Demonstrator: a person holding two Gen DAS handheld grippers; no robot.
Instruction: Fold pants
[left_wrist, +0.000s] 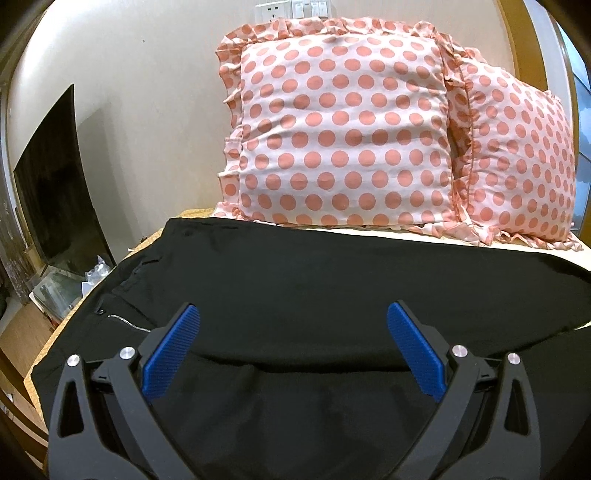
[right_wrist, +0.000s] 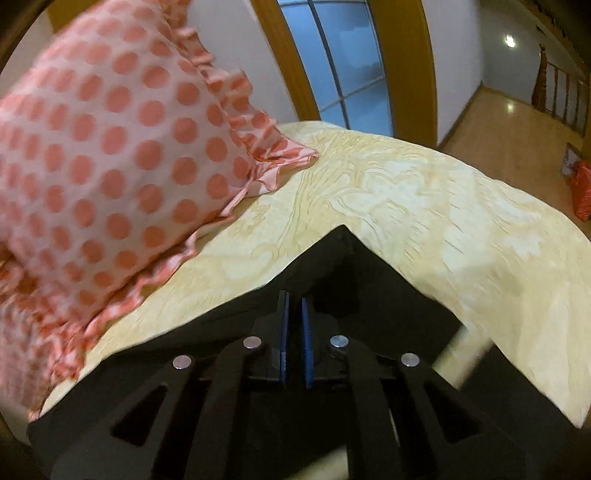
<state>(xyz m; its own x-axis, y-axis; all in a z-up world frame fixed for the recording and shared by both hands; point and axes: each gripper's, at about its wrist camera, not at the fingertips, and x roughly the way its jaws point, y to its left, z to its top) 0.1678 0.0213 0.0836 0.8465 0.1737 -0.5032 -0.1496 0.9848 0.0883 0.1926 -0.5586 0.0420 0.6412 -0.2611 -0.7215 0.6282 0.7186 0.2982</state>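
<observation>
Black pants (left_wrist: 295, 280) lie spread across the bed, zipper and button at the left, with a folded edge running under my left gripper (left_wrist: 293, 317). The left gripper is open, its blue pads wide apart just above the fabric, holding nothing. In the right wrist view my right gripper (right_wrist: 294, 301) is shut on a corner of the black pants (right_wrist: 343, 266), which peaks up off the yellow bedspread (right_wrist: 424, 206). The image there is blurred.
Two pink polka-dot pillows (left_wrist: 340, 129) stand at the head of the bed; one also shows in the right wrist view (right_wrist: 110, 155). A dark TV screen (left_wrist: 55, 184) and cluttered stand are left of the bed. A window (right_wrist: 343, 62) and wooden floor (right_wrist: 517, 129) lie beyond.
</observation>
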